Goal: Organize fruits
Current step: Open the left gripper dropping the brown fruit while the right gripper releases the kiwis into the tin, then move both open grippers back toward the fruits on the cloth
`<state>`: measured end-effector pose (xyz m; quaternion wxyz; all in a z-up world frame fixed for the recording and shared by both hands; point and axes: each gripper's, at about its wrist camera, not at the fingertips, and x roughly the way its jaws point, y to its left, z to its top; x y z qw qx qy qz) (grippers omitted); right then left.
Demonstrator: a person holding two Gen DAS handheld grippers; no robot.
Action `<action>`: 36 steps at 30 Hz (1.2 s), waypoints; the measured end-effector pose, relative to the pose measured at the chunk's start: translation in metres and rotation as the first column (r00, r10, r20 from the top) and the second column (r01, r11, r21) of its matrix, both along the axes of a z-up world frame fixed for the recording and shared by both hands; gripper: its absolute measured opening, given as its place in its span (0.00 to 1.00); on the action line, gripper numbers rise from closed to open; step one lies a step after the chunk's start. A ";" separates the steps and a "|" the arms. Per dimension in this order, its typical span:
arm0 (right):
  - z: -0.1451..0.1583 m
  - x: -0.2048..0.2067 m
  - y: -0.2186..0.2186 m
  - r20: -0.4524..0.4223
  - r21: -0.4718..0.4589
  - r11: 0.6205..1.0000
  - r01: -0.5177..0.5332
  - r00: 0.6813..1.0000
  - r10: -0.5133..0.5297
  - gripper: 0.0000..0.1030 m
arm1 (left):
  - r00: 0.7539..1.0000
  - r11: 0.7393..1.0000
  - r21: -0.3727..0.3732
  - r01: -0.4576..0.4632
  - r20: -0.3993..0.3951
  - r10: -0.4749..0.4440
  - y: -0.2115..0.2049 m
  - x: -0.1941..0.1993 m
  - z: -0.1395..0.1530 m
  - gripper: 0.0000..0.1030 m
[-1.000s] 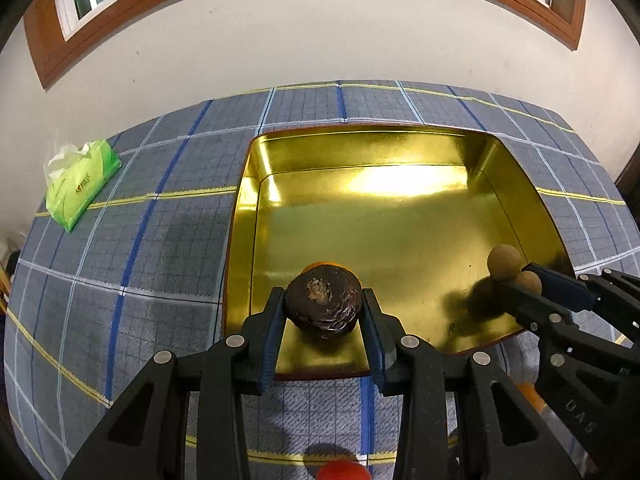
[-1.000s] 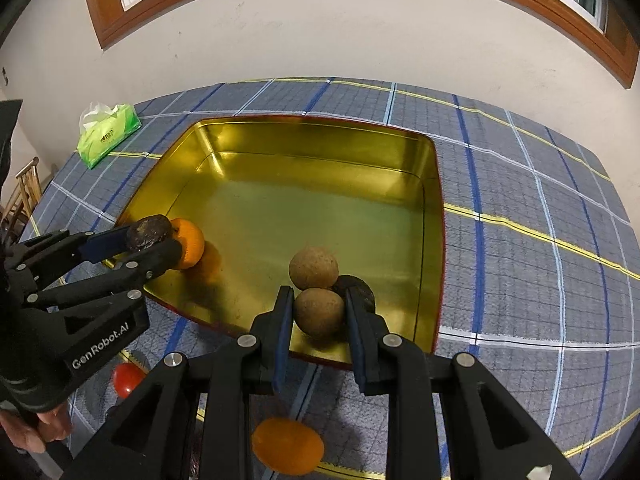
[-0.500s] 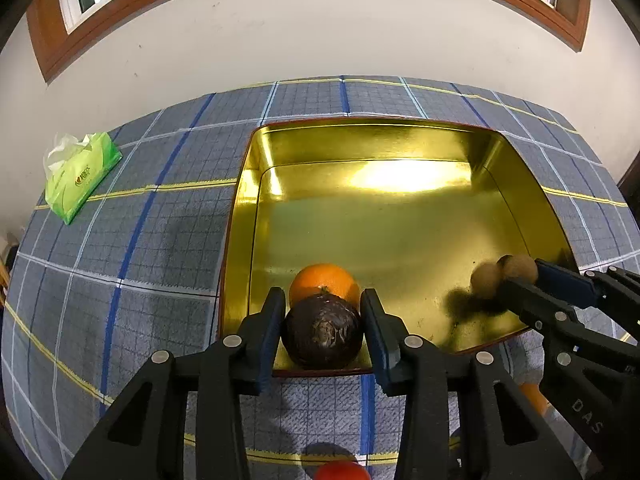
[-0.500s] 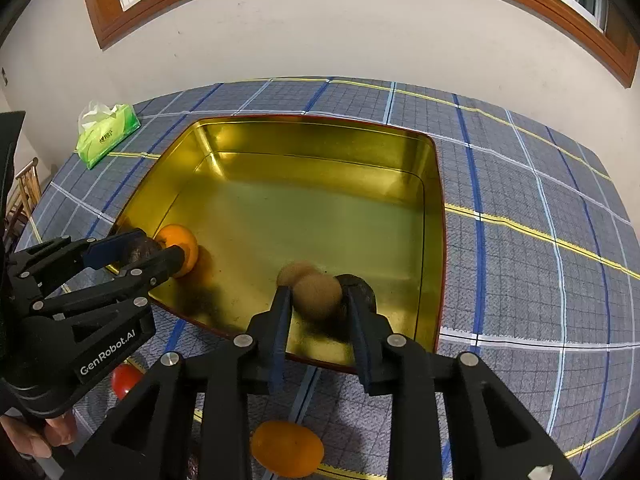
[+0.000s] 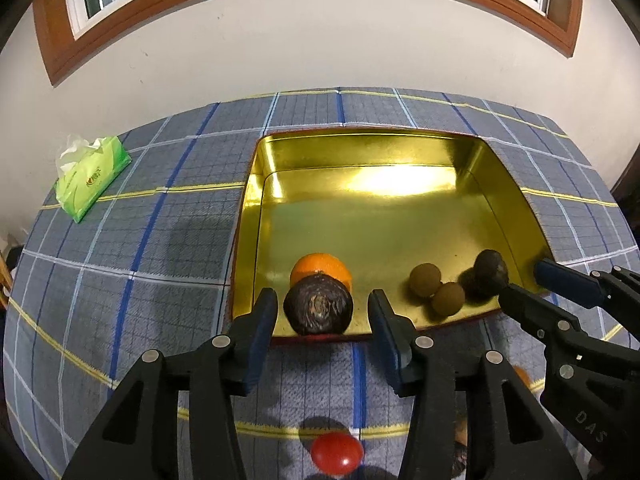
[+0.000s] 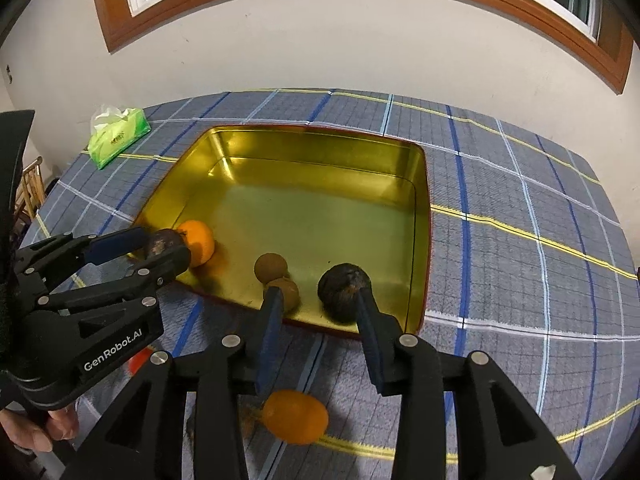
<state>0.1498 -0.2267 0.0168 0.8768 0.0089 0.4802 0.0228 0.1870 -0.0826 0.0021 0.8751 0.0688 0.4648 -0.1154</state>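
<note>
Two hand-held grippers at the near edge of a gold tray point(image 5: 400, 152) on a plaid cloth point(image 5: 120, 248), both standing wide with nothing between the fingers. The left gripper point(image 5: 322, 320) brackets a dark fruit point(image 5: 319, 309) that sits on the tray floor against the near wall; visible gaps on both sides show the fingers are clear of it, which suggests a release into the tray. An orange point(image 5: 321, 270) sits directly behind the dark fruit, touching it or nearly so; the contact cannot be resolved. The right gripper point(image 6: 320, 312) is likewise spread at the near rim: one finger overlaps a brown ball point(image 6: 287, 293), the other overlaps a second dark fruit point(image 6: 344, 286), and neither is clamped. Another brown ball point(image 6: 271, 266) lies just behind the first, apparently touching it. The fruit is grouped along the near wall, probably because that is the shortest reach over the rim, leaving the far part of the tray free. Three items remain outside the tray on the cloth: a red fruit point(image 5: 337, 453) below the left gripper, an orange fruit point(image 6: 295, 416) below the right gripper, and the edge of a dark thing beside it, too hidden to identify. The task therefore appears partly complete. A green tissue pack point(image 5: 92, 180) lies well apart at the far left, uninvolved.
</note>
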 end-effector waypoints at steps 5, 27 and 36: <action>0.009 -0.019 0.003 0.013 0.000 1.000 -0.003 1.000 0.003 0.35 | 1.000 1.000 -0.014 -0.002 0.018 0.003 0.006 -0.015 0.012 0.47; -0.018 -0.121 -0.005 -0.035 0.013 0.999 0.037 0.999 -0.036 0.34 | 0.995 0.996 -0.001 -0.086 -0.041 0.086 0.090 -0.121 -0.022 0.47; -0.038 -0.144 -0.006 -0.074 0.023 0.999 0.048 0.996 -0.046 0.34 | 0.995 0.998 -0.016 -0.069 -0.080 0.067 0.082 -0.147 -0.042 0.47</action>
